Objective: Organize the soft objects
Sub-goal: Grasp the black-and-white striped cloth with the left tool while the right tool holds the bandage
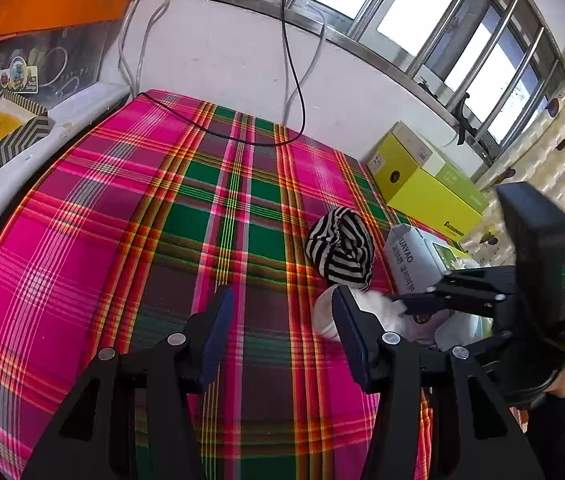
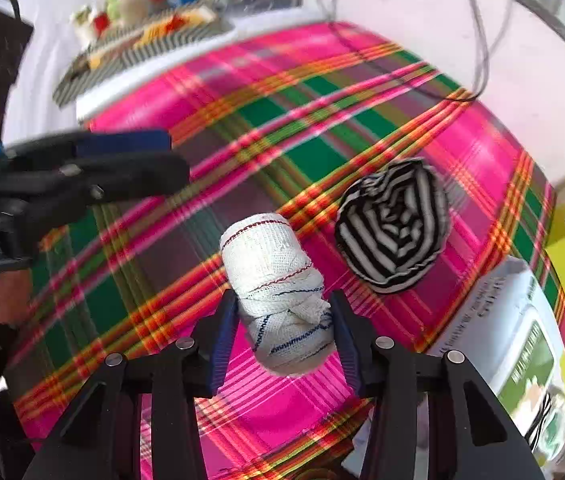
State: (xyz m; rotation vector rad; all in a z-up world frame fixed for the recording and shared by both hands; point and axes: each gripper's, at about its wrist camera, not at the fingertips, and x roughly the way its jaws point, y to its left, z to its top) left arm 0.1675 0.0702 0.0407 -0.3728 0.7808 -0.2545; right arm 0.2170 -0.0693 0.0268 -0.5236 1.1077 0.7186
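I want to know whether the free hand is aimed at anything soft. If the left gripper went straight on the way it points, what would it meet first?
Probably only the plaid cloth: nothing lies between the open left gripper fingers. The striped bundle and white cloth roll sit off to its right.

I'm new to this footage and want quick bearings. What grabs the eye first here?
The loud pink, green and orange plaid cloth fills both views. On it, a white knotted cloth bundle sits between the fingers of the right gripper, with a black-and-white striped bundle just beyond it. The left gripper hangs open over bare plaid, and yellow-green boxes line the wall under the window.
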